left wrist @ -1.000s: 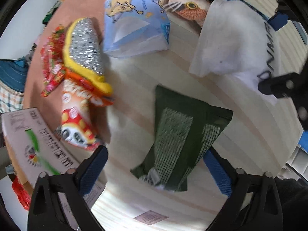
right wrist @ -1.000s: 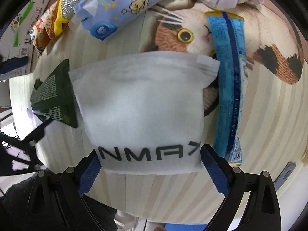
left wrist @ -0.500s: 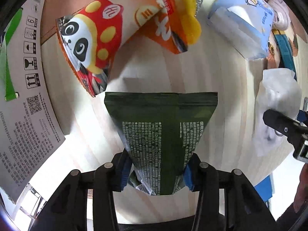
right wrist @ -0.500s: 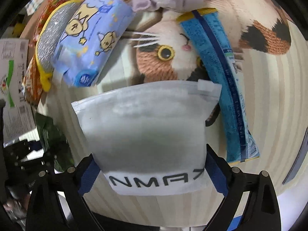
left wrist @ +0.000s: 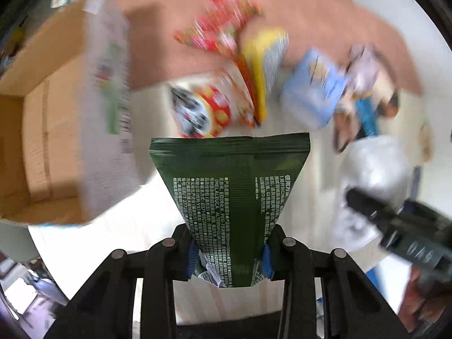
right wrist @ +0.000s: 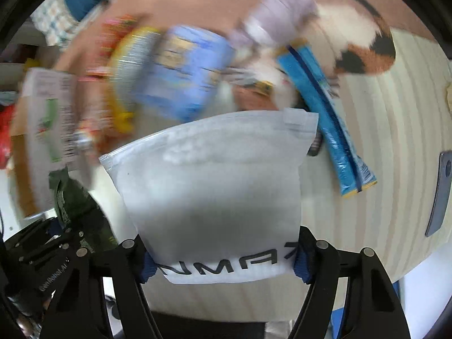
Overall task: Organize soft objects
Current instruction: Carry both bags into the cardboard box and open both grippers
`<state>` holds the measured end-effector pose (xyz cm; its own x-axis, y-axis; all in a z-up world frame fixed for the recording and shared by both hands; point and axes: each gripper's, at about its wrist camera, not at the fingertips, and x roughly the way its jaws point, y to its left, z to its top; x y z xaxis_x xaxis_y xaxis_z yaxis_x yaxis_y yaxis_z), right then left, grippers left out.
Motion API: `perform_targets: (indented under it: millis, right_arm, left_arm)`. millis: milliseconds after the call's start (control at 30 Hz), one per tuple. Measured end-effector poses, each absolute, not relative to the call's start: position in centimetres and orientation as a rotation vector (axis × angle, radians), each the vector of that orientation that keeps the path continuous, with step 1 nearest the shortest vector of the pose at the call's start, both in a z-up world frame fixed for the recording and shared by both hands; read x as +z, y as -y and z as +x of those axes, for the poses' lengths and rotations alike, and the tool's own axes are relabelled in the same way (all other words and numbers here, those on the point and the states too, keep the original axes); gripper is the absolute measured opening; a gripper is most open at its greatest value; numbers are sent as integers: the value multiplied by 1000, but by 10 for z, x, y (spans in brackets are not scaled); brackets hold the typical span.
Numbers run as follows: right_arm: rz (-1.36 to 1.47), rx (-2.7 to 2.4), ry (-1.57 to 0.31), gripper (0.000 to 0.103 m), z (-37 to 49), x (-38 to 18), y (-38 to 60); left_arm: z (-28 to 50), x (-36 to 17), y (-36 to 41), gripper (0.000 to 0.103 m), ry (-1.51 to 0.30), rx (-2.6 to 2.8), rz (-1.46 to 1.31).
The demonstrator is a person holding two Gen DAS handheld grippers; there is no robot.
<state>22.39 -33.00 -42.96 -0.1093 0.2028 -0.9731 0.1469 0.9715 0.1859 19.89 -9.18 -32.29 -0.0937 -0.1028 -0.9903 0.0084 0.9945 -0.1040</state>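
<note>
Left gripper (left wrist: pixel 228 257): jaws drawn in close, blue pads pinching the narrow lower end of the green pouch (left wrist: pixel 230 192). Pouch fans out wide away from the claw, white print facing the camera, lifted off the striped mat (left wrist: pixel 316 175). Open cardboard box (left wrist: pixel 42 130) at far left, one printed flap raised. Beyond the pouch's top edge, blurred: red-and-white panda snack bag (left wrist: pixel 209 110), yellow-and-silver packet (left wrist: pixel 265 65), pale blue tissue pack (left wrist: pixel 313 90). Right gripper (right wrist: pixel 223 262): jaws set wider, pads pressed against both side edges of the white non-woven bag (right wrist: pixel 214 186) near its lettered hem; bag hangs forward from the claw, zip edge farthest from the camera. Left gripper's black frame and the green pouch show at that view's lower left. Long blue sachet (right wrist: pixel 325 118) lies on the mat just right of the bag, partly over the cat-face print (right wrist: pixel 361 39). Both tools point out over the mat, side by side.
</note>
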Motion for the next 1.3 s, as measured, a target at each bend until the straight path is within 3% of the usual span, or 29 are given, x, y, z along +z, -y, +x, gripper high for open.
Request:
perform_targets:
  millis: [200, 400, 700, 867, 1067, 1133, 1200, 1300]
  right_arm:
    - [304, 241, -1579, 76, 243, -338, 233]
    - [266, 376, -1545, 76, 285, -290, 106]
    - [187, 319, -1634, 76, 368, -344, -73]
    - [165, 255, -1691, 76, 400, -405, -102]
    - [154, 202, -1727, 77, 420, -449, -115]
    - [136, 193, -1738, 80, 424, -457, -121]
    - [150, 210, -1747, 93, 423, -461, -124]
    - [145, 214, -1728, 101, 426, -460, -129]
  left_arm:
    - [227, -247, 5, 32, -1566, -27, -160]
    - [261, -236, -107, 32, -1549, 93, -204]
    - [328, -325, -236, 32, -1722, 80, -330]
    - [349, -376, -257, 32, -1814, 20, -364]
    - [364, -401, -256, 34, -1857, -17, -381]
    - [368, -402, -256, 40, -1861, -17, -393]
    - [370, -399, -258, 72, -1853, -21, -378]
    - [372, -388, -250, 84, -1817, -17, -315]
